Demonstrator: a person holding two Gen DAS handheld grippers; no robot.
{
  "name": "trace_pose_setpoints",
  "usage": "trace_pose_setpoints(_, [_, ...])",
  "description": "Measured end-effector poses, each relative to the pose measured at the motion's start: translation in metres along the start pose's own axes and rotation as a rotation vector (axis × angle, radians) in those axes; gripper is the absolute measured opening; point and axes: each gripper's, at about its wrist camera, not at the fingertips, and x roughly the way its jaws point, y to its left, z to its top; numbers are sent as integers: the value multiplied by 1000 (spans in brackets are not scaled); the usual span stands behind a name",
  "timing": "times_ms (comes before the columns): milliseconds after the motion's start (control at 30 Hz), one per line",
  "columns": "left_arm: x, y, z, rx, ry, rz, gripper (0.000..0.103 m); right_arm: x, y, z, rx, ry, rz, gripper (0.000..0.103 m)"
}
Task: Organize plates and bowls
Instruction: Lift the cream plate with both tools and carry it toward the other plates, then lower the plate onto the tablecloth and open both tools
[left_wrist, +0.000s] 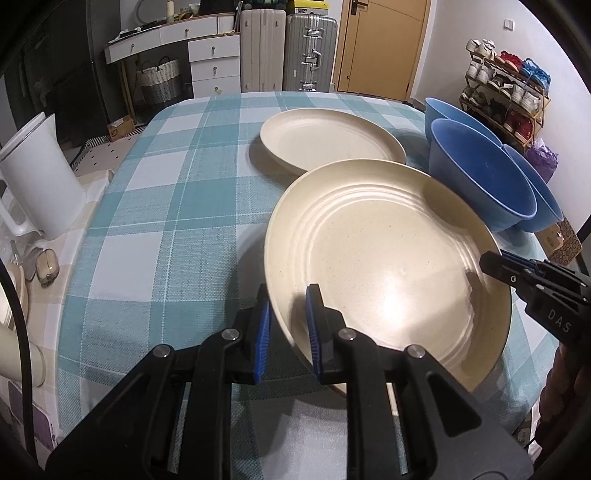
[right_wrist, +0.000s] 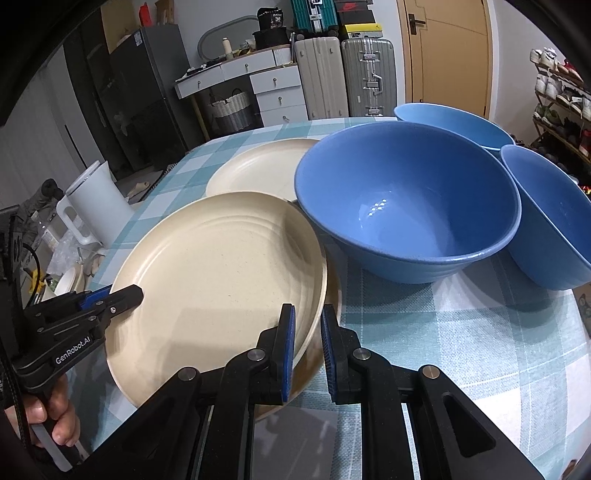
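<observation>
Checked counter: both my left tongs and right tongs clamp cream plate; uneven lift could slip it.

I see a white kettle left of my checked surface, two suitcases and a shoe rack beyond.

**Both grippers closed on one plate rim**

The left gripper pinches the near plate at its left rim, one finger inside, one outside. The right gripper straddles the opposite rim, nearly closed.
</observation>
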Motion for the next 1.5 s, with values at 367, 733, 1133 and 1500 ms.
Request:
trace_pose_setpoints(367, [9, -9, -2, 37, 9, 32, 17, 9, 2, -3, -1, 5, -11, 14])
trace_pose_setpoints(733, [12, -18, -5, 86, 15, 84, 19, 8, 2, -8, -32, -4, -45, 15])
trace_pose_setpoints(1133, [18, -24, -7, 122, 31, 128, 20, 11, 0, -10, -32, -1, -51, 15])
trace_pose_setpoints(1500, [18, -19, -5, 87, 50, 89, 20, 8, -7, -5, -9, 11, -16, 24])
